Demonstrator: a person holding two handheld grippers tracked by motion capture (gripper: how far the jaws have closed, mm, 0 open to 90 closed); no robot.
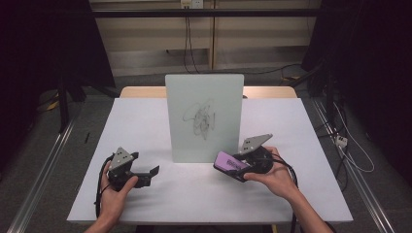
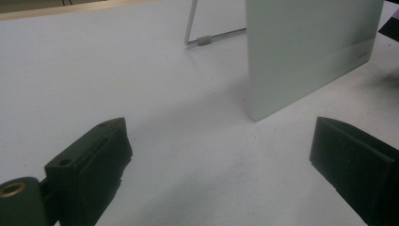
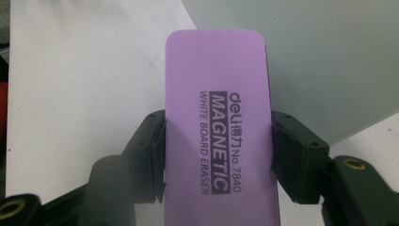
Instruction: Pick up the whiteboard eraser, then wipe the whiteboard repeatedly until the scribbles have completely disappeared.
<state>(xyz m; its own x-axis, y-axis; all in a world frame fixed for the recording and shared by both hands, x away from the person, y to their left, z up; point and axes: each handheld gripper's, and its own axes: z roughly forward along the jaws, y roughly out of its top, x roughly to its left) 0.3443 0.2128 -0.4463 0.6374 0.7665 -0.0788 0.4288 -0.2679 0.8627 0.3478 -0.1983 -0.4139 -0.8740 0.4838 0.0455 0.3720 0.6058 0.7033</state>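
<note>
Whiteboard eraser [image 3: 219, 136], purple and printed with "MAGNETIC WHITE BOARD ERASER", sits clamped across its width between the jaws of the right gripper [image 1: 239, 164], held low over the white table [image 1: 145, 121] just in front of the lower right corner of a small upright whiteboard [image 1: 204, 116]. A black scribble [image 1: 200, 119] marks the middle of the board's face, above and to the left of where the eraser is held. The left gripper [image 1: 149, 174] rests near the table's front left, jaws spread wide with nothing between them, well apart from the board.

The work in hand appears to be wiping the scribble off. The board stands on a thin wire prop [image 2: 207, 38], seen behind it in the left gripper view, and that looks like the weak point: a firm push from the eraser could tip the panel backward or slide it across the smooth table, since no gripper steadies it. The eraser is pinched only near its rear half, so sideways strokes could twist it in the jaws or pull it free. Which face of the eraser carries the felt cannot be told from these views; if the printed plastic side meets the board, the ink would likely stay put.
</note>
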